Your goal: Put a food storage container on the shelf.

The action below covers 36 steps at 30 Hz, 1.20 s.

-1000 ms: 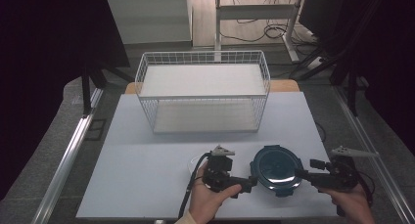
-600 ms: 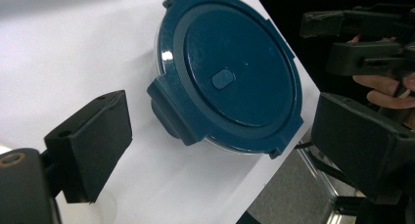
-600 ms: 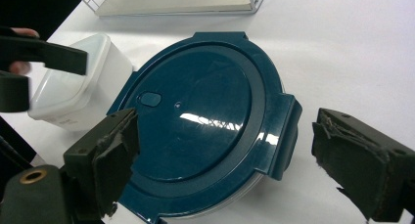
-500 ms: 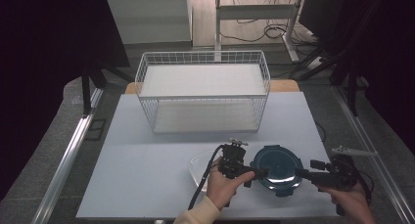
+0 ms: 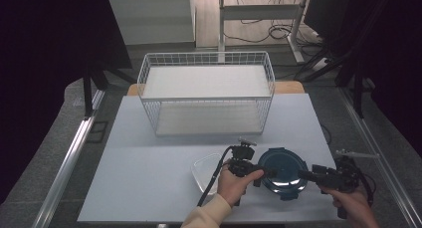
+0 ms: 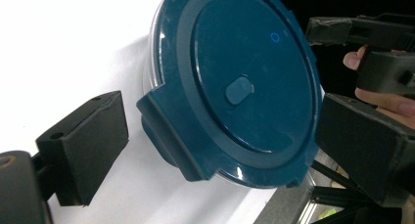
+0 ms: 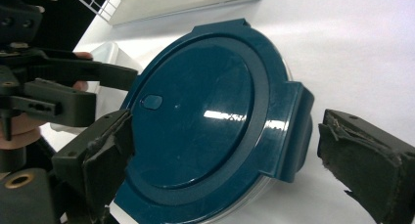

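- On the tabletop (image 5: pixel 149 188), a wire basket (image 5: pixel 206 96) stands at the far side, well apart from the work.
- Near the front edge sits a round container with a blue lid (image 5: pixel 283 168); a clear tub (image 5: pixel 205 172) lies beside it.
- Left tool (image 5: pixel 263 172) and right tool (image 5: pixel 304 175) flank the lid, both wide, holding nothing.
- Risk: uneven closing could push the container off the near edge.

- Wire basket (image 5: pixel 206 96): 1, at the table's (image 5: pixel 134 178) far edge.
- Round container with dark blue lid (image 5: pixel 283 168): 1, near front edge.
- Clear container (image 5: pixel 204 171): 1, possibly a lidless tub; partly hidden.
- Grippers: 2, left gripper (image 5: pixel 263 172) and right gripper (image 5: pixel 303 174).
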{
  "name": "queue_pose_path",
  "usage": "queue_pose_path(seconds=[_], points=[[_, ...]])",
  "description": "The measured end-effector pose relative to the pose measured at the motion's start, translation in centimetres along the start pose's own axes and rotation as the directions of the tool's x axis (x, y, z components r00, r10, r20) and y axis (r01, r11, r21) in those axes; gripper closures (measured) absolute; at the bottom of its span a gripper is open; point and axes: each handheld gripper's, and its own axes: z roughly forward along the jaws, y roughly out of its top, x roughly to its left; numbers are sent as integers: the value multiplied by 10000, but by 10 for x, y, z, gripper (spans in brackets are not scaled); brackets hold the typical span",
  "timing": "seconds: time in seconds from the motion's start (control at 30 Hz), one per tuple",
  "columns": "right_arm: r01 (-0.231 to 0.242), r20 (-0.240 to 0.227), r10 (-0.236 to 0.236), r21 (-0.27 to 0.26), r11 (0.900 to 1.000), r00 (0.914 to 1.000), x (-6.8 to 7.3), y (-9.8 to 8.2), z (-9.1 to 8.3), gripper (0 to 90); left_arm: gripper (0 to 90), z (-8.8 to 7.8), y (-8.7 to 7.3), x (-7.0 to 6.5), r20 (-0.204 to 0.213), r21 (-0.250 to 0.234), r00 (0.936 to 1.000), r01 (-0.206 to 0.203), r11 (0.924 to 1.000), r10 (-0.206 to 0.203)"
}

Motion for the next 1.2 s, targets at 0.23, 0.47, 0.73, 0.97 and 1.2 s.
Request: queue_pose_path(seconds=[0.23, 0.47, 0.73, 0.97, 1.2], points=[[-313, -257, 319, 227, 9993, 9992, -6, 0, 8, 63, 44, 9, 0, 5, -11, 175, 9997, 233, 9996, -233], [-511, -379, 520, 245, 9984, 9979, -9, 0, 11, 62, 41, 13, -1, 2, -120, 228, 9998, 170, 9996, -168], [-559, -386, 568, 233, 9982, 9976, -11, 0, 11, 62, 39, 19, -5, -4, -279, 442, 9996, -12, 9990, 24], [-599, -460, 614, 324, 9977, 9971, -12, -1, 14, 63, 56, 22, -4, -4, -453, 602, 9990, 59, 9982, -32], [-750, -537, 771, 391, 9964, 9956, -14, 1, 18, 72, 65, 24, -2, -5, -397, 978, 9991, 198, 9950, -160]])
